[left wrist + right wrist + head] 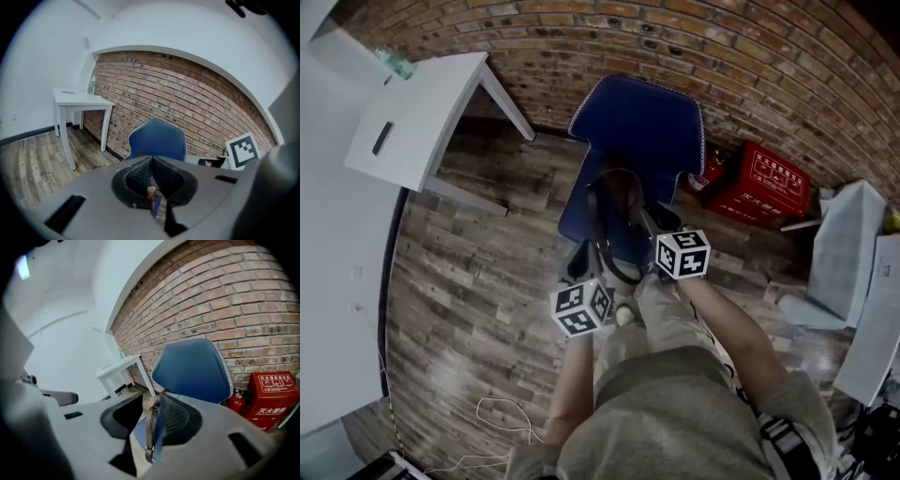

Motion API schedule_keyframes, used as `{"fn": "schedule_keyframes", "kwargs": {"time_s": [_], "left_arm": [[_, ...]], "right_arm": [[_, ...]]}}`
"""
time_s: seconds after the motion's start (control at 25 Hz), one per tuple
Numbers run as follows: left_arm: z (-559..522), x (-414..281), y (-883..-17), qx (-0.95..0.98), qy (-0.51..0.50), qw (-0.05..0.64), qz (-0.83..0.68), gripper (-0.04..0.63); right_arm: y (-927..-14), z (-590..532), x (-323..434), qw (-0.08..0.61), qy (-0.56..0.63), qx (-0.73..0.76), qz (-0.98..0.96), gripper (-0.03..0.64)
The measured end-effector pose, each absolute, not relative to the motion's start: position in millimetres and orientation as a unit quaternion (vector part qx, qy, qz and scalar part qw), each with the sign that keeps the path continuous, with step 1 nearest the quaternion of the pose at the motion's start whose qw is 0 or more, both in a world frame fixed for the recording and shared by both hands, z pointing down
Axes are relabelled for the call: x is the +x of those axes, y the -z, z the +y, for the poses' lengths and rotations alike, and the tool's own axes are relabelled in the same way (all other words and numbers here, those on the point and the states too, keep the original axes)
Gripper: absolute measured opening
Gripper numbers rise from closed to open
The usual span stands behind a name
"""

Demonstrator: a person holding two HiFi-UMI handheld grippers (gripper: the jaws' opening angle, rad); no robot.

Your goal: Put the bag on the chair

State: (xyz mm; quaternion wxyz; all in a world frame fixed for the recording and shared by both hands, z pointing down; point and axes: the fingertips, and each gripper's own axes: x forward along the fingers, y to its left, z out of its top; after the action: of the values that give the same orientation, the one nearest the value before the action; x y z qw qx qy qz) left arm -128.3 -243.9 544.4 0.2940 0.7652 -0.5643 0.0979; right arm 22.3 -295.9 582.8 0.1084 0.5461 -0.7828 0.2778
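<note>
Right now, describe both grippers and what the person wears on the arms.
The left gripper and the right gripper both have smooth grey moulded bodies with black ribbed pads. Each carries a white cube printed with black square markers. The person wears a greyish short-sleeved top.

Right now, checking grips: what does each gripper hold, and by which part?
The left gripper is shut on a small brown piece, seemingly the bag's strap. The right gripper's jaws stand apart around that strap, which lies against one pad, unclamped.
</note>
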Motion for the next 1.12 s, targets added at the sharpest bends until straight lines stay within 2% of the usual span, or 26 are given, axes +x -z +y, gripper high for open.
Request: {"fn": "schedule_keyframes", "kwargs": {"time_s": [0.12,0.4,1.12], "left_arm": [[-231,-126,-536,0.772,-0.100,0.292,-0.556,0.002],[-201,-128,-517,0.786,-0.105,0.284,-0.539,0.002],[-147,-137,-465,0.814,-0.097,0.239,-0.520,0.002]], "right_arm": [[-560,-272,25,0.110,-0.264,0.552,-0.783,0.055],[-510,-220,25,0.114,-0.228,0.556,-0.791,0.014],[-440,-126,10,0.080,-0.199,0.546,-0.810,0.005]]}}
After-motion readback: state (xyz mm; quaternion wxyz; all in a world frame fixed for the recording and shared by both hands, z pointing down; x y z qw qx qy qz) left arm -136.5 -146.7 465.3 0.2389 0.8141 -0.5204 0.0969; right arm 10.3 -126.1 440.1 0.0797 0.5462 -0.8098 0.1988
